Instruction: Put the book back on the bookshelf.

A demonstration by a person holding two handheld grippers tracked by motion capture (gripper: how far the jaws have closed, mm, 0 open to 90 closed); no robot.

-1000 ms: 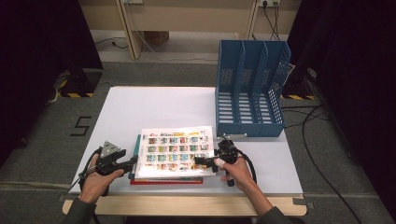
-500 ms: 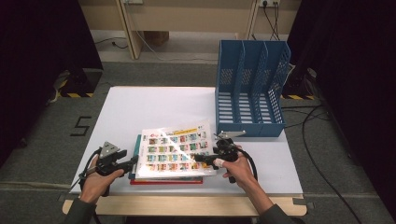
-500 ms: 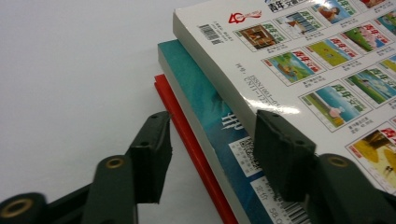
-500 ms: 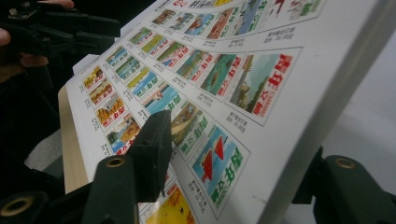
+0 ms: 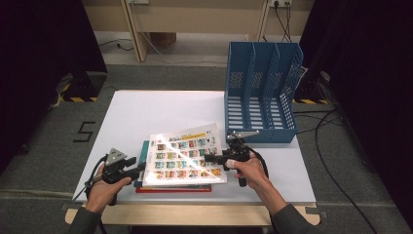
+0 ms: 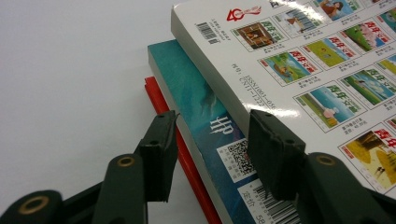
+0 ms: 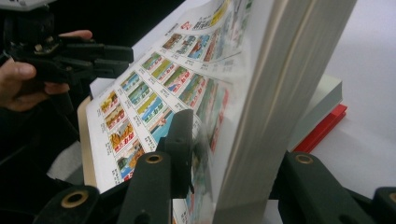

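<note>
The right tongs (image 5: 210, 158) have just been closing and now pinch the right edge of the top book (image 5: 185, 157), the one with rows of small coloured pictures on its cover. In the right gripper view one jaw lies on the cover and the other sits under the page block, so this edge is raised and the book tilts up off the stack. That tilt looks meant to peel it free of the books beneath.

The left tongs (image 6: 212, 154) have also been closing. They straddle the left edge of the teal book (image 6: 205, 116) directly under the top book, with the red book (image 6: 161, 100) lowest. Whether the pads press I cannot tell. My guess is they are there to hold the lower books down while the top one comes away.

The stack lies on the white tabletop (image 5: 146, 112), near its front edge. Behind the top book and to its right stands the blue file rack (image 5: 260, 92), probably where it is headed.
</note>
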